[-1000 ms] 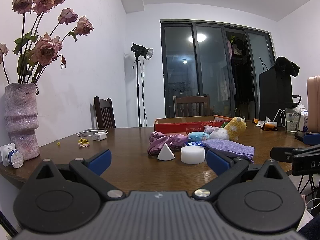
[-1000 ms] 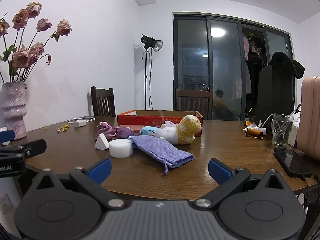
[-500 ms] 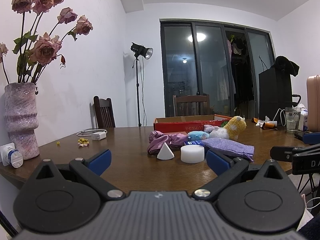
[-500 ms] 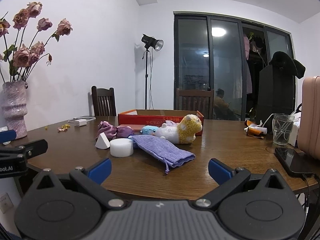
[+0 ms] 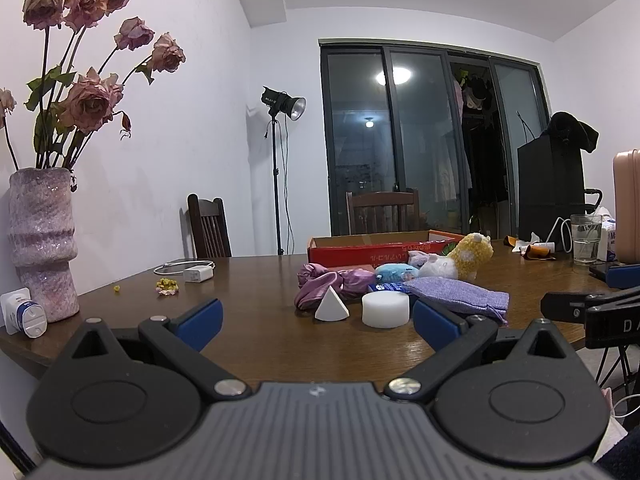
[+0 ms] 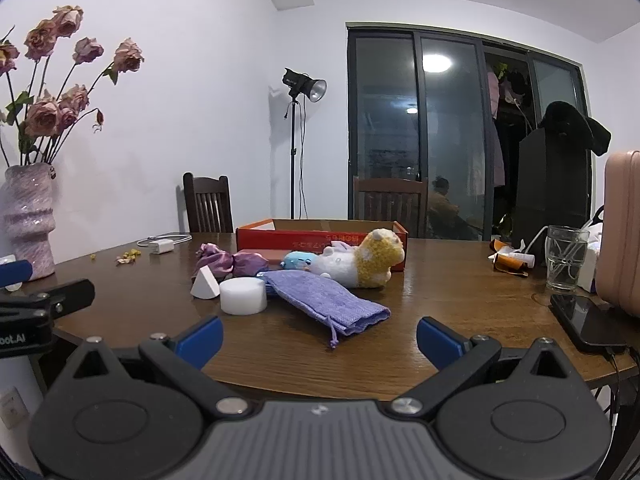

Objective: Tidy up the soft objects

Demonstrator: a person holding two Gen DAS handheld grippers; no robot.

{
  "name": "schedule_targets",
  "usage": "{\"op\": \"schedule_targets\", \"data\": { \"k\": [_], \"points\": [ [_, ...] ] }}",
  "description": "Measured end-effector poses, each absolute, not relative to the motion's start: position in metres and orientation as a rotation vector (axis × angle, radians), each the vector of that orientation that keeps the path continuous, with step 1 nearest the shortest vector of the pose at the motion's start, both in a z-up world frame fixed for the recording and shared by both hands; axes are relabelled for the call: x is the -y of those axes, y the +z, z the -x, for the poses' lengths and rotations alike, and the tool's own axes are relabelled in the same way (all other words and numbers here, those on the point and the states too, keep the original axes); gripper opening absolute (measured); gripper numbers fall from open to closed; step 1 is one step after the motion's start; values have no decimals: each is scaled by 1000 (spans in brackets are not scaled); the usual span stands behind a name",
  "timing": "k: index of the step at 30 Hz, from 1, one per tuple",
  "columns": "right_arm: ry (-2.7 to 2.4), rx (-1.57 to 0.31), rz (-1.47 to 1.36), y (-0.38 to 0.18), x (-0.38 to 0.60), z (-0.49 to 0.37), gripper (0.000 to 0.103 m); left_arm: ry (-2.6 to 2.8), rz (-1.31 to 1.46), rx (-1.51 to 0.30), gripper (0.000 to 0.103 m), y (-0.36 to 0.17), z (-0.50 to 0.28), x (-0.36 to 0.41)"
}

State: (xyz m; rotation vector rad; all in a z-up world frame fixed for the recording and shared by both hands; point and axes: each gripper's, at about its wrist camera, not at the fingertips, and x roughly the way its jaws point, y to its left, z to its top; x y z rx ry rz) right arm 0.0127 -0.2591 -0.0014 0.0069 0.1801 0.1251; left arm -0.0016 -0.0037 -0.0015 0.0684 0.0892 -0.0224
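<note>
Soft objects lie in a cluster mid-table: a white cone sponge (image 5: 331,304) (image 6: 205,284), a white round sponge (image 5: 385,309) (image 6: 243,296), a lilac drawstring pouch (image 5: 458,294) (image 6: 326,301), a purple satin bag (image 5: 332,280) (image 6: 230,261), a small blue plush (image 5: 396,271) (image 6: 299,261) and a yellow-and-white plush (image 5: 460,261) (image 6: 362,263). A red cardboard box (image 5: 380,249) (image 6: 320,234) stands behind them. My left gripper (image 5: 318,316) is open and empty, short of the sponges. My right gripper (image 6: 320,334) is open and empty, short of the pouch.
A pink vase of dried roses (image 5: 40,244) (image 6: 26,224) stands at the left edge. A white charger with cable (image 5: 196,273), a glass (image 6: 566,258), a phone (image 6: 586,322) and a pink case (image 6: 622,232) are on the wooden table (image 6: 440,300). Chairs stand behind.
</note>
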Motion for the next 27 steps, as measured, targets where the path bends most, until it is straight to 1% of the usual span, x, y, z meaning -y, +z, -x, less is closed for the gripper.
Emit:
{"op": "schedule_targets", "data": {
  "k": [5, 10, 17, 23, 27],
  "points": [
    [123, -176, -10, -1, 260, -13, 103, -23, -69, -87, 103, -1, 2, 3],
    [120, -214, -10, -1, 261, -14, 103, -25, -66, -98, 103, -1, 0, 3],
    [121, -204, -4, -1, 262, -15, 103, -29, -39, -112, 103, -1, -5, 1],
    [122, -207, -37, 5, 274, -32, 103, -16, -41, -92, 103, 3, -31, 12],
    [93, -211, -84, 13, 292, -64, 103, -42, 34, -142, 103, 12, -66, 8]
  ]
}}
